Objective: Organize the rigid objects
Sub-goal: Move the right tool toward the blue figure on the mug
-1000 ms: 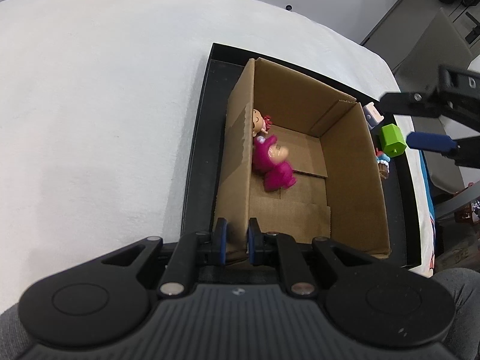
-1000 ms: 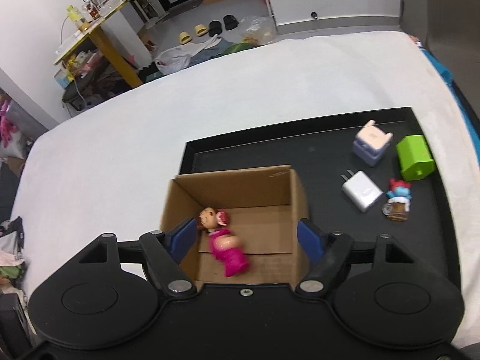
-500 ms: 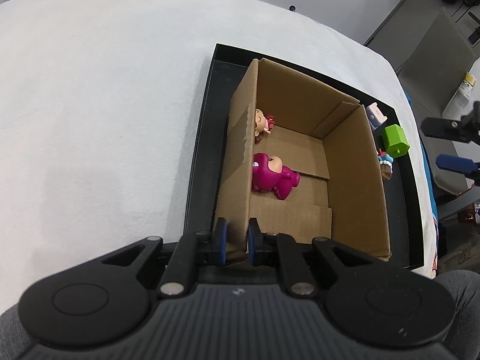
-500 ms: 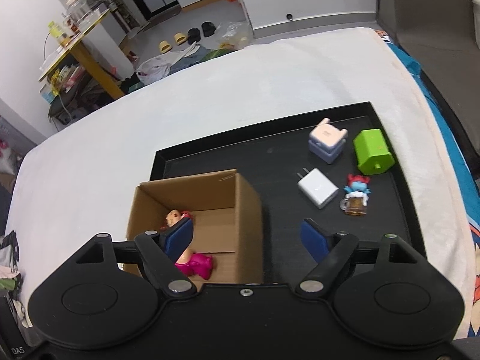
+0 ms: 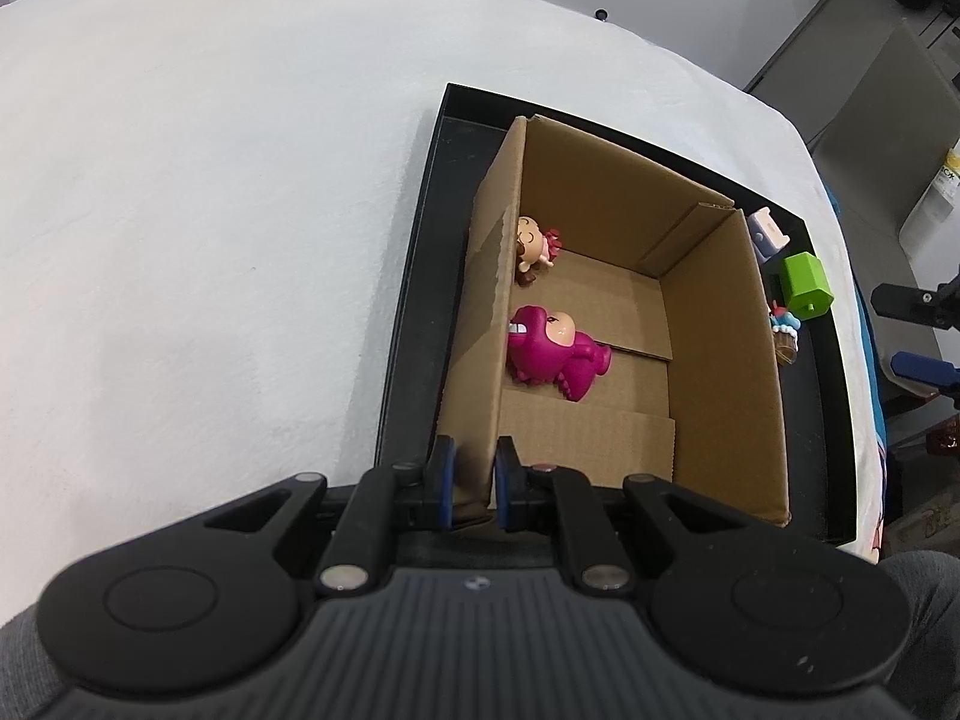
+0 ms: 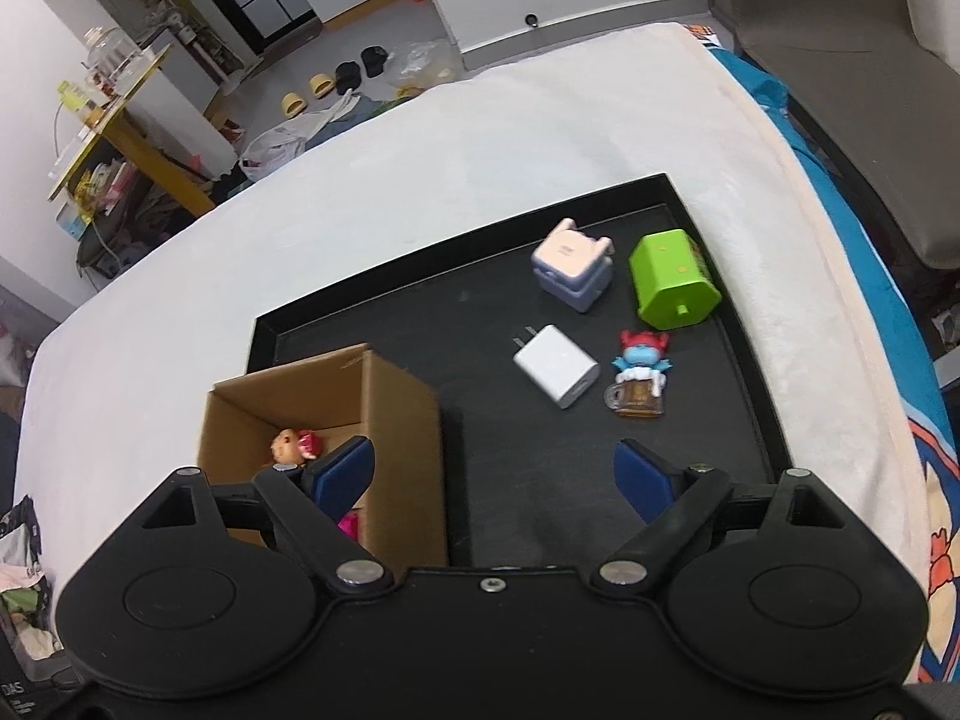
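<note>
An open cardboard box (image 5: 714,324) stands in a black tray (image 5: 414,300) on a white cloth. Inside lie a magenta toy figure (image 5: 552,351) and a small doll (image 5: 534,246). My left gripper (image 5: 474,483) is shut on the box's near left wall. My right gripper (image 6: 495,474) is open and empty above the tray, beside the box (image 6: 396,414). On the tray floor (image 6: 468,312) lie a white charger (image 6: 558,373), a pale purple cube (image 6: 573,264), a green block (image 6: 672,285) and a blue figure with a mug (image 6: 639,381).
The white cloth (image 5: 210,210) covers the table around the tray. A grey chair (image 6: 840,60) stands past the table's right edge, over a blue patterned cloth (image 6: 888,300). A yellow shelf (image 6: 114,138) and shoes are on the far floor.
My right gripper has moved right, away from above the box toward the loose items. The magenta figure has settled on the box floor. My left gripper still holds the box wall.
</note>
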`<state>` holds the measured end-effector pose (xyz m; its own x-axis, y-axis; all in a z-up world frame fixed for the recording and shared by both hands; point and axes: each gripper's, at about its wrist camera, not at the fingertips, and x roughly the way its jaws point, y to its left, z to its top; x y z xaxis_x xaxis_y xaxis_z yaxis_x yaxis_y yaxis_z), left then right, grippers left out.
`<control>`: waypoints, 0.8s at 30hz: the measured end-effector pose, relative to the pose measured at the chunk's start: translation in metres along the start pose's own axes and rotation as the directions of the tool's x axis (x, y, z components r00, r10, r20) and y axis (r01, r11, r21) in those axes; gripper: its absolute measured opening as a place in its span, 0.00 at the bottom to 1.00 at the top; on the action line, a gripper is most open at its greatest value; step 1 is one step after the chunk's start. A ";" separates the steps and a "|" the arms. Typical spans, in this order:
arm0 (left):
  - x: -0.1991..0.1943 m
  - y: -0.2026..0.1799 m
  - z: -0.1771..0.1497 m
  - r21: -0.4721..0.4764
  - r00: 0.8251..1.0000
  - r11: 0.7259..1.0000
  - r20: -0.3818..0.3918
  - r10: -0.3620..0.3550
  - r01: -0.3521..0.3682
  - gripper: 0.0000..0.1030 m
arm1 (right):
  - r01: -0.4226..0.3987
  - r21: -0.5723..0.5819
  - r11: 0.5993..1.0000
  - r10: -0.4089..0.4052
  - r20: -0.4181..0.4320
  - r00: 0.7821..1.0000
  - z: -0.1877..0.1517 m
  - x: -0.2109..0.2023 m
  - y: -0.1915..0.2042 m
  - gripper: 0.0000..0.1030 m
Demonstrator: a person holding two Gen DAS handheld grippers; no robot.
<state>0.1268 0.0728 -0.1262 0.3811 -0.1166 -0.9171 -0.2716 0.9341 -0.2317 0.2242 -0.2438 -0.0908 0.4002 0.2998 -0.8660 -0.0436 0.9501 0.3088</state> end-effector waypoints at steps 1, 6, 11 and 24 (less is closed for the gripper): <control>0.000 0.000 0.000 0.000 1.000 1.000 0.000 0.001 -0.001 0.12 | 0.006 0.002 1.000 -0.006 0.001 1.000 0.001 0.001 -0.004 0.84; 0.002 -0.003 0.001 -0.008 1.000 1.000 -0.003 0.009 -0.009 0.12 | 0.024 0.037 0.999 -0.023 -0.010 1.000 0.006 0.014 -0.026 0.83; 0.004 -0.006 0.001 -0.011 1.000 1.000 -0.012 0.027 -0.027 0.11 | 0.032 0.061 0.998 -0.029 -0.038 0.999 0.010 0.029 -0.042 0.75; 0.002 -0.007 0.000 -0.029 0.999 0.999 -0.007 0.042 -0.042 0.11 | 0.080 0.085 0.993 -0.071 -0.100 0.992 0.025 0.085 -0.067 0.55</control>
<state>0.1295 0.0660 -0.1264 0.3633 -0.0801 -0.9282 -0.3124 0.9281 -0.2024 0.2840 -0.2840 -0.1753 0.3084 0.2387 -0.9208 0.0667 0.9602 0.2712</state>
